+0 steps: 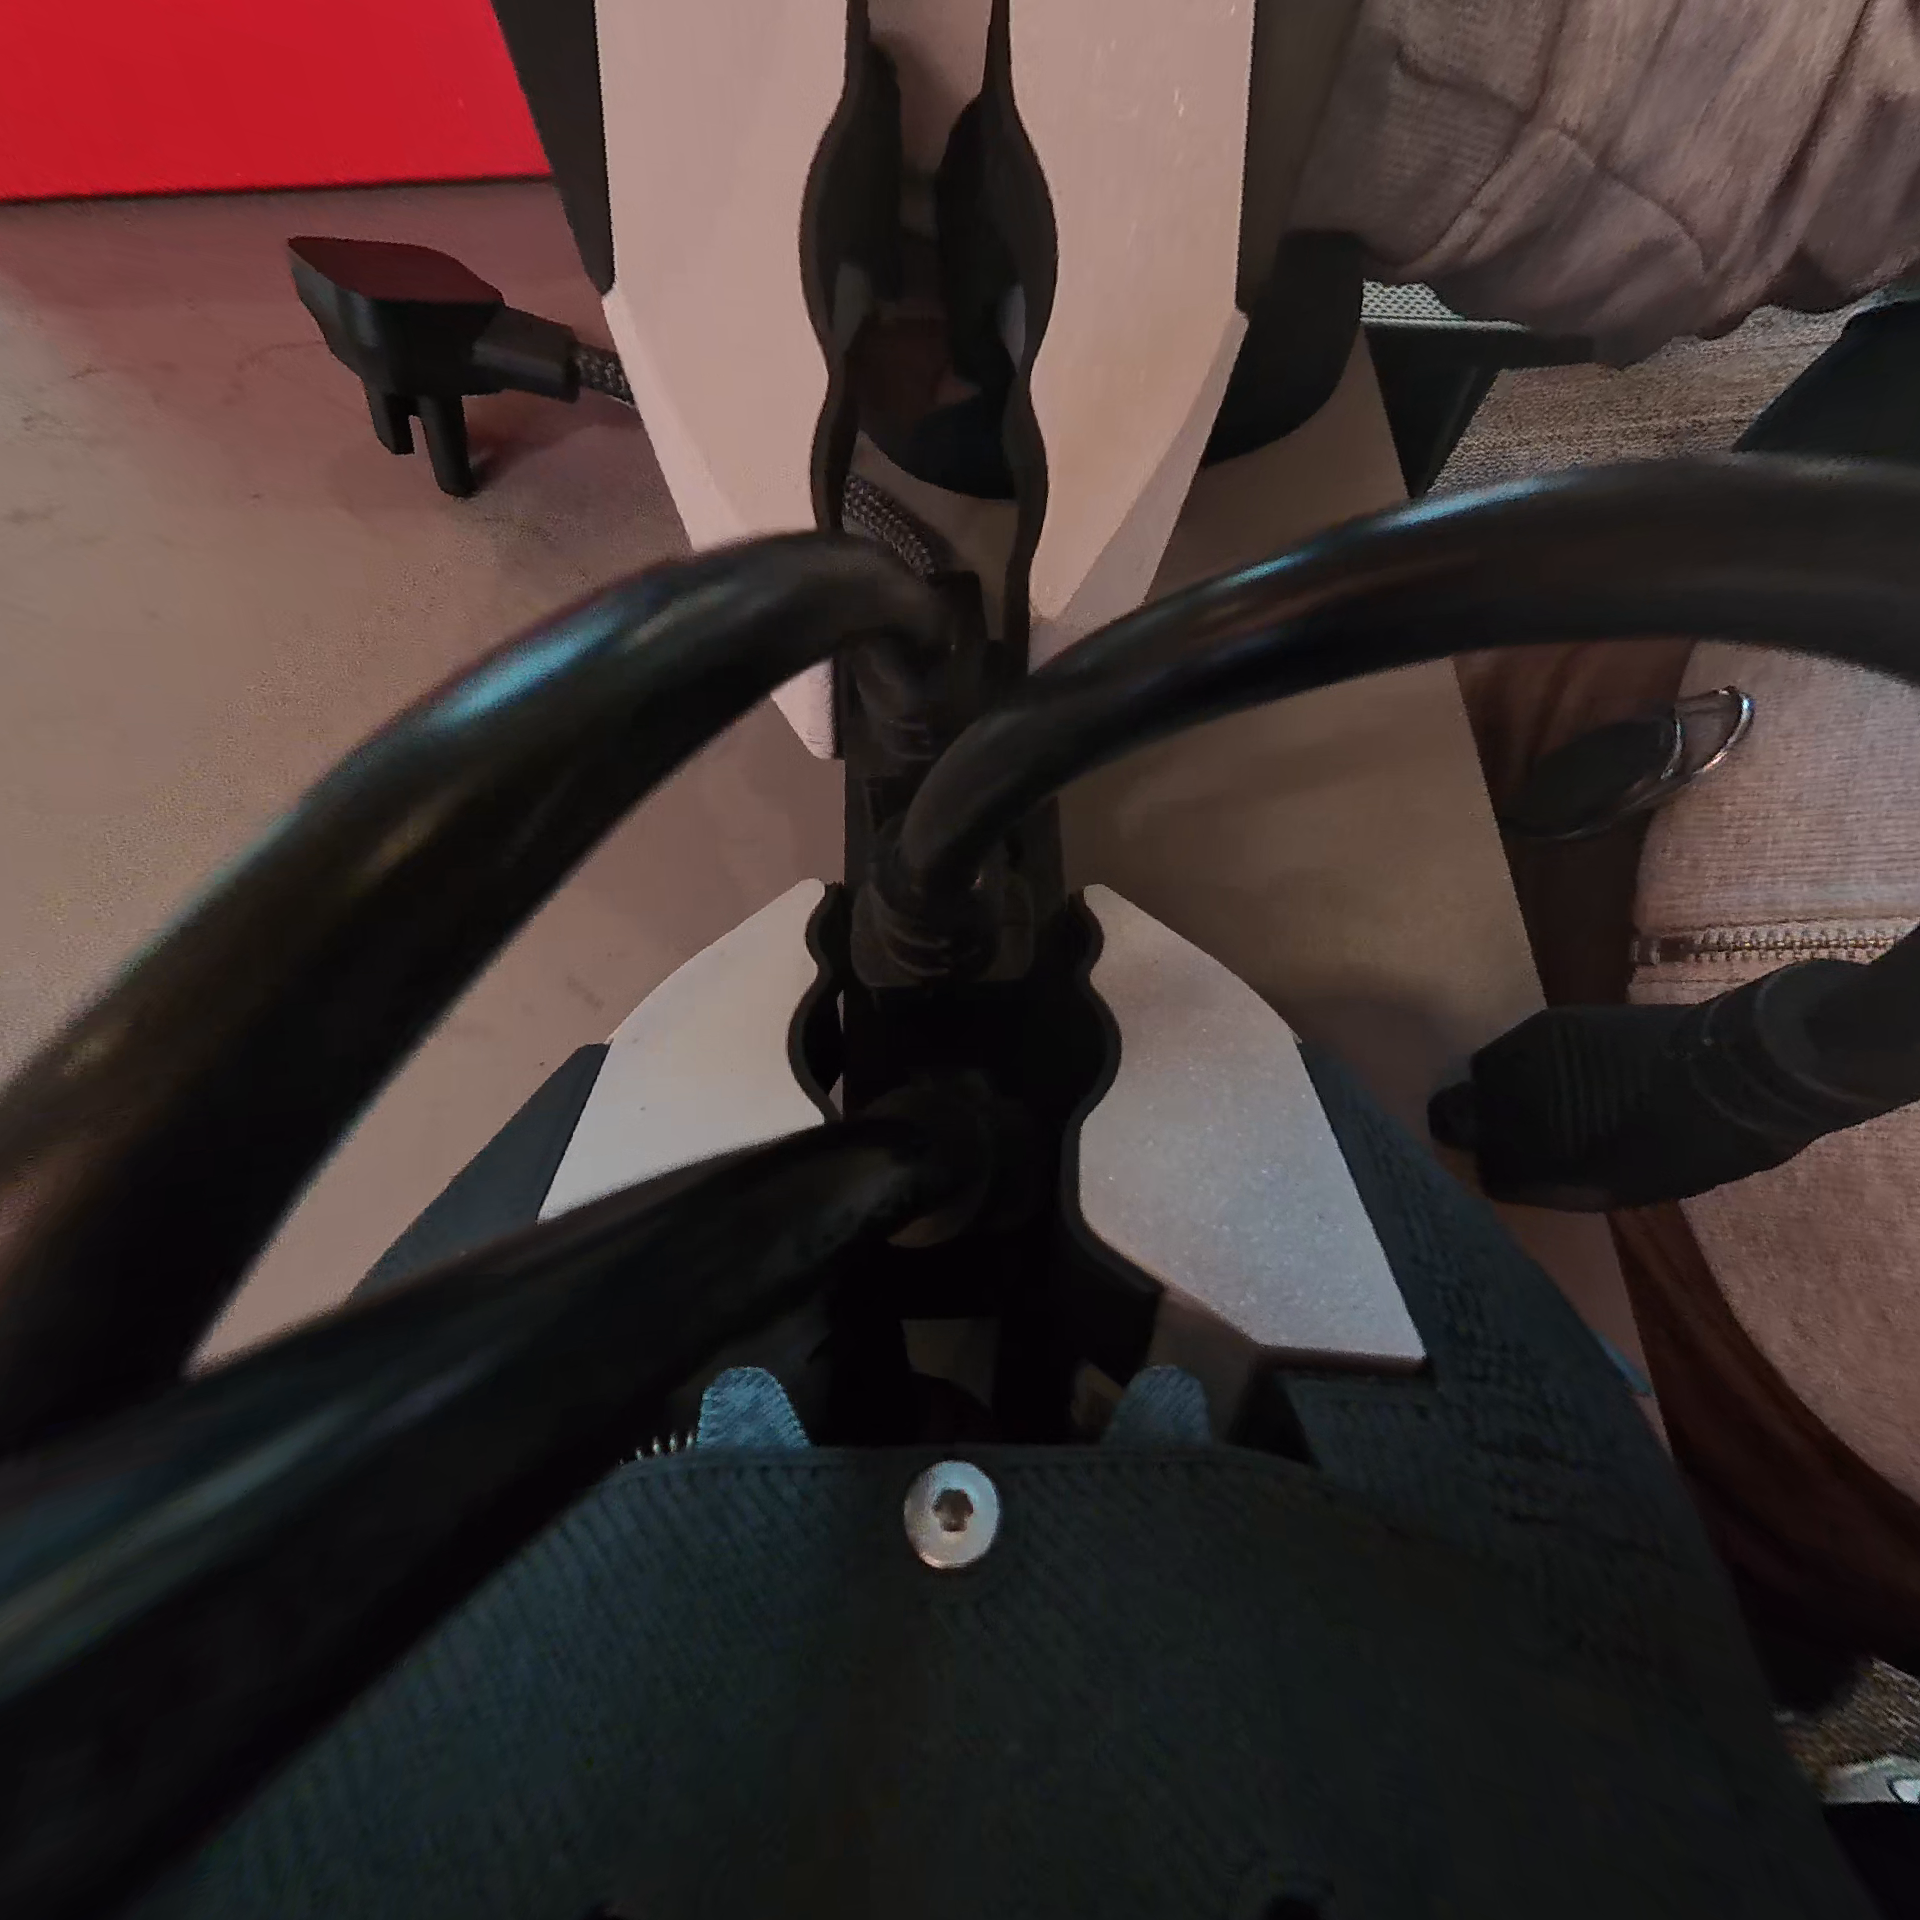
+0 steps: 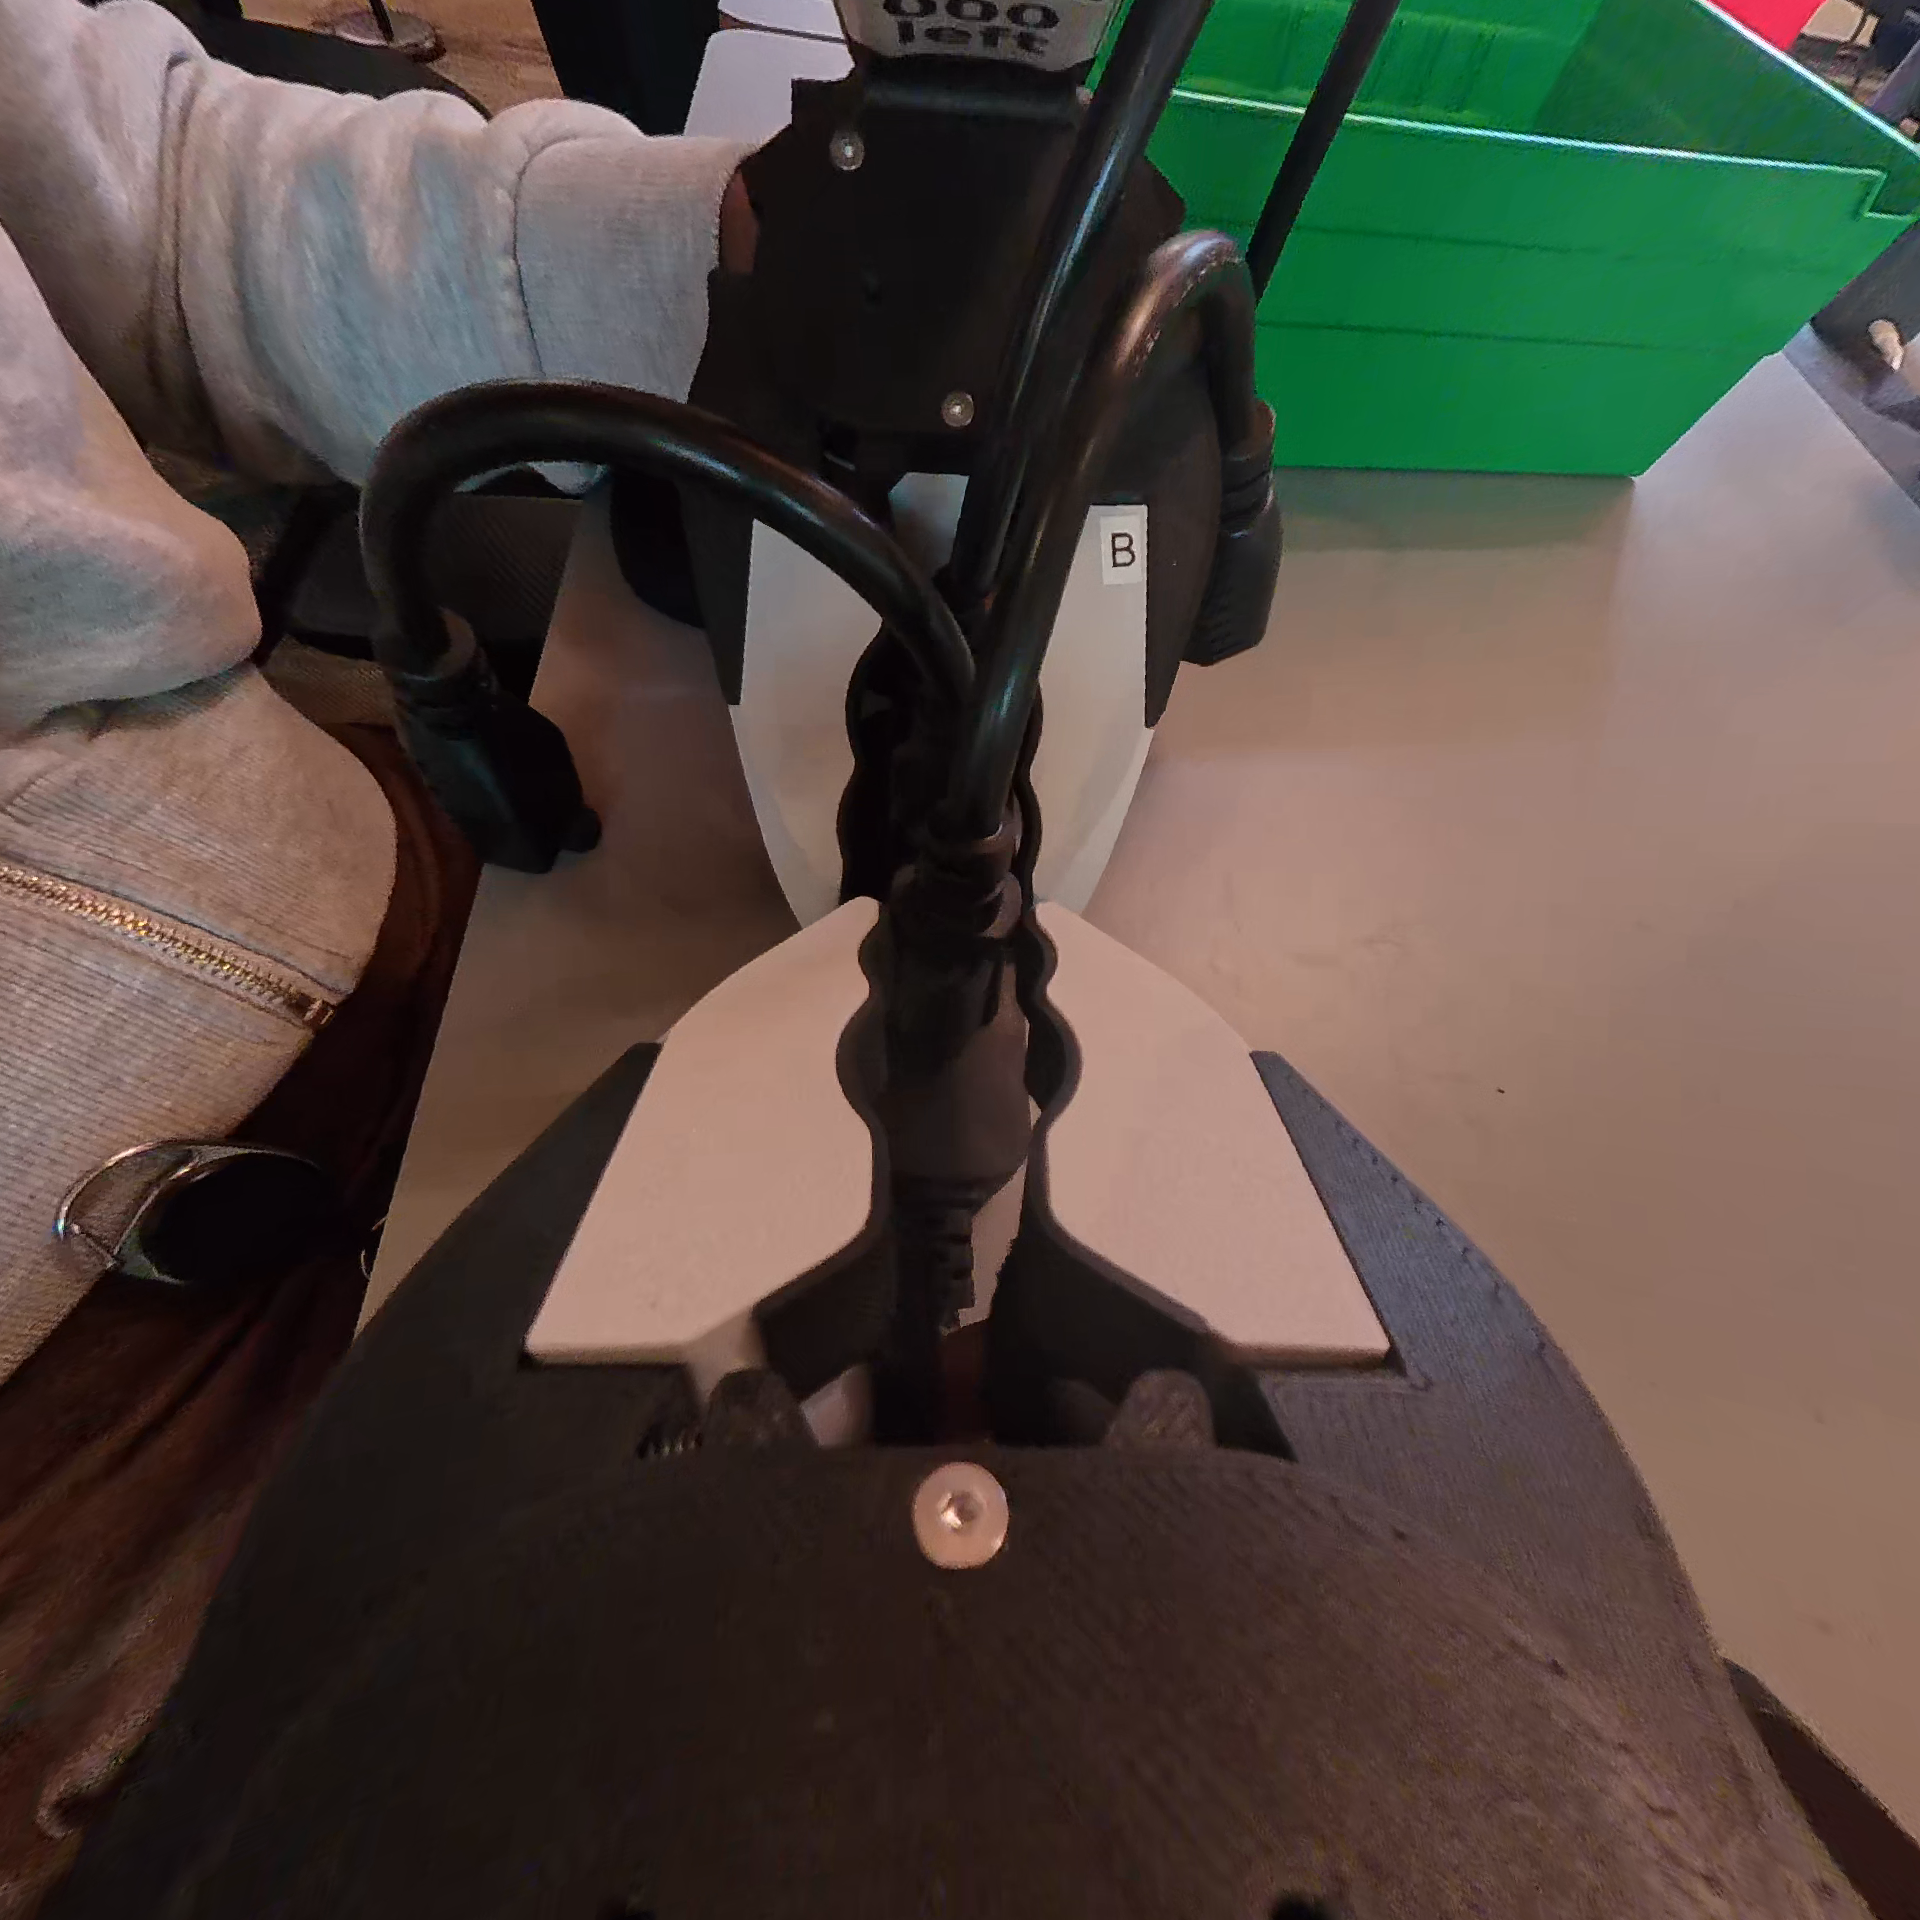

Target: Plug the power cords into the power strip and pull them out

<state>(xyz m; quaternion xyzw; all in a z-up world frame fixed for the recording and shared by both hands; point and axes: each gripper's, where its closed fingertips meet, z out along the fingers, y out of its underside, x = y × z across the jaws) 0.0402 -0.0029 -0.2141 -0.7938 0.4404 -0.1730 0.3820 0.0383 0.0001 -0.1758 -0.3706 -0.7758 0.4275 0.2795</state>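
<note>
The two claws meet nose to nose over the tabletop [image 2: 1558,831], and the whole matter turns on the line between them. A dark bar [image 1: 864,800] runs straight from the tips of the left claw [image 1: 951,1039] to the tips of the right claw [image 2: 951,1039]. It may be the power strip, but the plugs and loops hide too much of it to say for certain. Its long axis lies along both claws' fingers, so each claw faces it end-on.

The left claw is clenched on a black plug body at its own end of the bar, with ribbed collars showing between the pads. The right claw is clenched on another plug [image 2: 961,1070] at the opposite end of the bar, with one ribbed collar toward the camera and another toward the tips.

The power cords [image 1: 468,831] arch up from the bar and fall away to both sides of it. Two of their free connector ends [image 2: 488,748] hang clear of the bar, one on each side. A separate black plug on a braided lead [image 1: 395,322] lies on the tabletop, well apart from the bar.

By my judgement, neither claw is nearer, since both are already on the work. The next pull or push probably has to run across the bar's axis, with one claw steadying while the other works. The cords crossing above the bar could snag a finger. A green bin [image 2: 1507,312] stands beyond the bar, and a grey sleeve [image 2: 260,260] lies beside it.
</note>
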